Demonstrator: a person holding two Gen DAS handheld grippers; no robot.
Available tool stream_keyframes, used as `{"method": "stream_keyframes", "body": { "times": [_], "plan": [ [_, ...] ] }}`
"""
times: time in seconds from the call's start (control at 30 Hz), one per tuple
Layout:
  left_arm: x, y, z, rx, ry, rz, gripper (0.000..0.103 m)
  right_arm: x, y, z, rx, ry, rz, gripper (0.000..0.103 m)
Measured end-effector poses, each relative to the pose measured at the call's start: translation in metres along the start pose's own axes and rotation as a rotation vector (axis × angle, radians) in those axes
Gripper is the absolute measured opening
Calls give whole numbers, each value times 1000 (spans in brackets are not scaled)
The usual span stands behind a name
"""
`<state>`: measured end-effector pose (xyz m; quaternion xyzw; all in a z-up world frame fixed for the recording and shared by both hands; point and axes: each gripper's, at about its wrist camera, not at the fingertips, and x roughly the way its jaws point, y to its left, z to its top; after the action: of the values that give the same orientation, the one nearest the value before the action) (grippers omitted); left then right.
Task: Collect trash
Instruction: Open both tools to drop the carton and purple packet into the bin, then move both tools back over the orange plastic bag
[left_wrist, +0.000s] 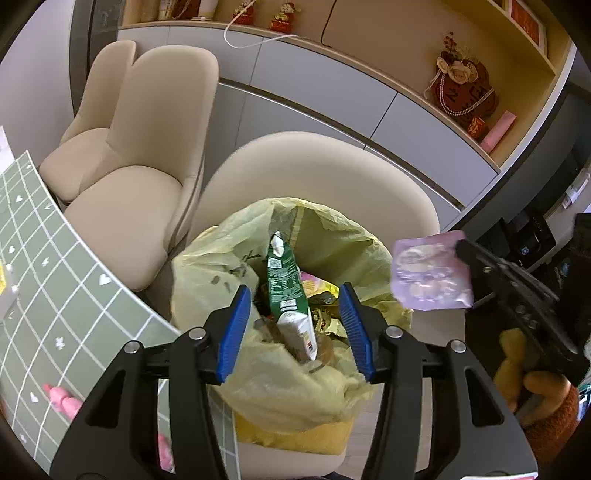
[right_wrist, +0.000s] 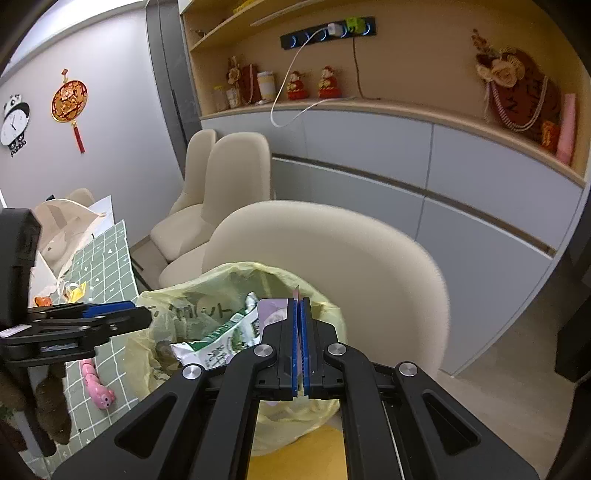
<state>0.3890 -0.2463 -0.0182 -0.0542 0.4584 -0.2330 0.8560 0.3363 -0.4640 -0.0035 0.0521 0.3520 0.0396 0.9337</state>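
Left gripper (left_wrist: 295, 325): jaws apart, nothing between the pads; green packet (left_wrist: 288, 291) stands below in yellow bag (left_wrist: 207, 266).
Right gripper (right_wrist: 299, 343): clamped on purple wrapper (left_wrist: 432, 271), mostly hidden edge-on.
Bag bottom: jumbled, unclear.

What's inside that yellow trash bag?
Inside the yellow bag: a green-and-white snack packet on top, with gold and pink wrappers beside it. Whatever lies deeper is covered.

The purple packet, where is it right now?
The purple packet is clamped in the right gripper, at the right of the left wrist view, above the right rim of the yellow trash bag.
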Motion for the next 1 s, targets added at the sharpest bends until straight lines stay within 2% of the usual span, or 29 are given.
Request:
{"method": "stream_keyframes", "body": {
  "times": [0.23,0.37,0.43,0.47,0.5,0.57,0.73,0.87,1.0],
  "plan": [
    [-25,18,-15,-31,-5,13,50,33,18,-3,-34,44,8,4],
    [-31,30,-33,-60,27,25,50,54,17,-10,11,99,50,5],
    [-32,33,-40,-72,44,32,51,58,17,-15,23,116,31,6],
    [-33,36,-46,-80,54,38,51,60,17,-18,27,121,18,10],
    [-35,39,-49,-86,60,43,51,60,18,-20,33,122,15,17],
    [-41,45,-58,-97,71,55,51,57,18,-25,54,120,14,23],
    [-60,60,-76,-119,71,81,51,41,32,-32,58,99,14,23],
    [-89,80,-94,-129,47,107,51,21,62,-41,49,76,35,23],
    [-128,122,-119,-139,4,154,52,7,99,-54,44,73,57,23]
  ]
}}
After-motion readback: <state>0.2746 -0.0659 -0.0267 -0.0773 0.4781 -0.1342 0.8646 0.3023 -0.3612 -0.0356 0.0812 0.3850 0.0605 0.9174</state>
